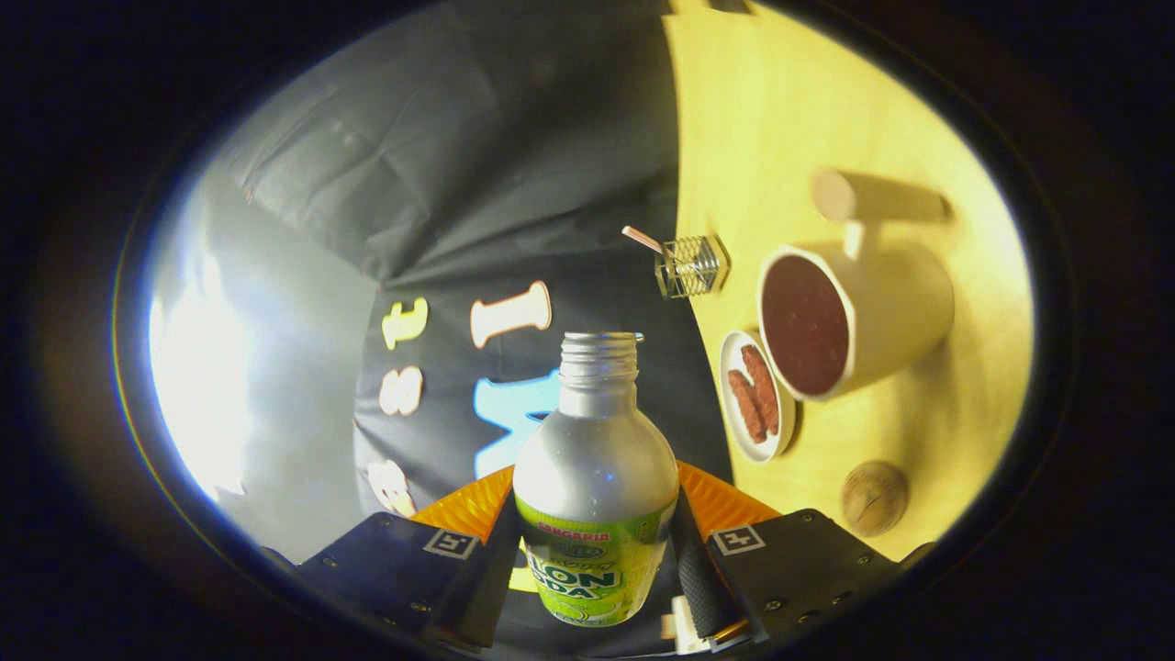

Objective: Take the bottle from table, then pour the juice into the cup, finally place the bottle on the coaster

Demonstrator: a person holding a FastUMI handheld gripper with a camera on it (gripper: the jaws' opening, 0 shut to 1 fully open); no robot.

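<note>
While the claw (pixel 595 542) clamps it, bottle (pixel 595 477) points along the fingers.

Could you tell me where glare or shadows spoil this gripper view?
Gripper view: strong glare washes out the booth wall beside the bottle, which the gripper clamps; the cup casts a soft shadow on the table; fisheye distortion bends the table edge.

A silver bottle (pixel 595 477) with a green label is seen; a cream cup (pixel 858 317) with dark red contents, and a white dish (pixel 757 397), are set on the yellow tabletop (pixel 808 110).
</note>
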